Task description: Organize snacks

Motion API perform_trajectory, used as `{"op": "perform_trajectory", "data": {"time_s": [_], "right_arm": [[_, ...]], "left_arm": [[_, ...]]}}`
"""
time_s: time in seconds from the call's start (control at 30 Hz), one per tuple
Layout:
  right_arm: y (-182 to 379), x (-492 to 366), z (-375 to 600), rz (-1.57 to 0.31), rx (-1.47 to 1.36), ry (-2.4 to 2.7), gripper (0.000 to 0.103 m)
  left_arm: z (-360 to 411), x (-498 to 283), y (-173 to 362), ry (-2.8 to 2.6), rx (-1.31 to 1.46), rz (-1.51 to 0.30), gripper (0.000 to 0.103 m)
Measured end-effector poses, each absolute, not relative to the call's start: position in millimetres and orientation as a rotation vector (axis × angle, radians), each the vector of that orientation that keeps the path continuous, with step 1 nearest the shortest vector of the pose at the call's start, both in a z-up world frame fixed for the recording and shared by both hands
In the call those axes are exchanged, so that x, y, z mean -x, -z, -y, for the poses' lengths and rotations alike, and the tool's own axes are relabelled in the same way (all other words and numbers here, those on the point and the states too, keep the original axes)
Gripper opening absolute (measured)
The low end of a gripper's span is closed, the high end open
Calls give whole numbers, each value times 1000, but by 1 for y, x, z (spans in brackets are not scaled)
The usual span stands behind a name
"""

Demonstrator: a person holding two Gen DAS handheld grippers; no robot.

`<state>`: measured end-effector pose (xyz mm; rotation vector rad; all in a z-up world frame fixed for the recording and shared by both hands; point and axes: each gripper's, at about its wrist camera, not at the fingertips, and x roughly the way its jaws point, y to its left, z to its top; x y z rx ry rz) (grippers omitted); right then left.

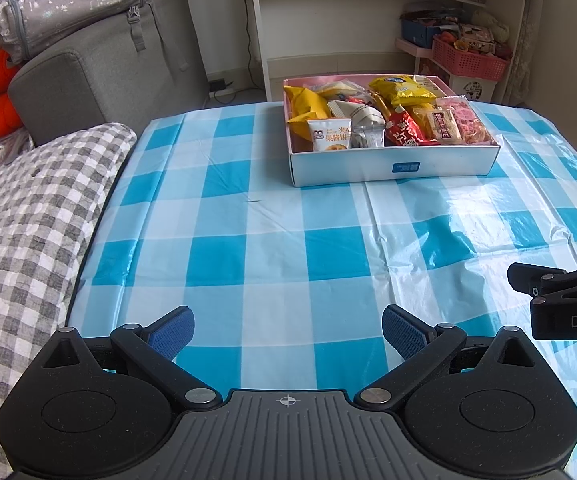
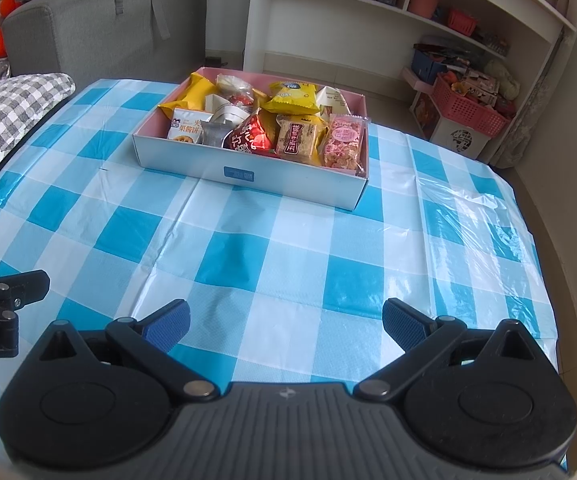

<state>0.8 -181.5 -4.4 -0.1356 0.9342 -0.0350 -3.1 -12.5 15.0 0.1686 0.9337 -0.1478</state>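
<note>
A white box (image 1: 392, 164) (image 2: 192, 160) with a pink inside stands at the far side of the table, packed with several snack packets: yellow bags (image 1: 402, 90) (image 2: 292, 98), a red packet (image 1: 404, 130) (image 2: 248, 136), a pink bar (image 1: 468, 120) (image 2: 344, 142) and a white biscuit packet (image 1: 330, 136) (image 2: 186, 128). My left gripper (image 1: 288, 330) hovers open over the near part of the table, nothing between its blue pads. My right gripper (image 2: 286, 324) is likewise open and empty, and part of it shows at the right edge of the left wrist view (image 1: 560, 280).
A blue and white checked plastic cloth (image 1: 272, 240) (image 2: 288, 248) covers the table. A grey checked cushion (image 1: 28, 220) and a grey sofa (image 1: 100, 76) lie to the left. White shelves (image 2: 388, 20) and a red basket (image 2: 468, 108) stand behind the table.
</note>
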Motion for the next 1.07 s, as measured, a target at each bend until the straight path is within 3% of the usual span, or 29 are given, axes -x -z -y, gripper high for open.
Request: {"op": "perform_trajectory", "data": {"time_s": [1.07], "right_arm": [[2,1,182,-916,151,42,103]], "left_arm": [[17,2,-13,156,-173,-932,101]]}}
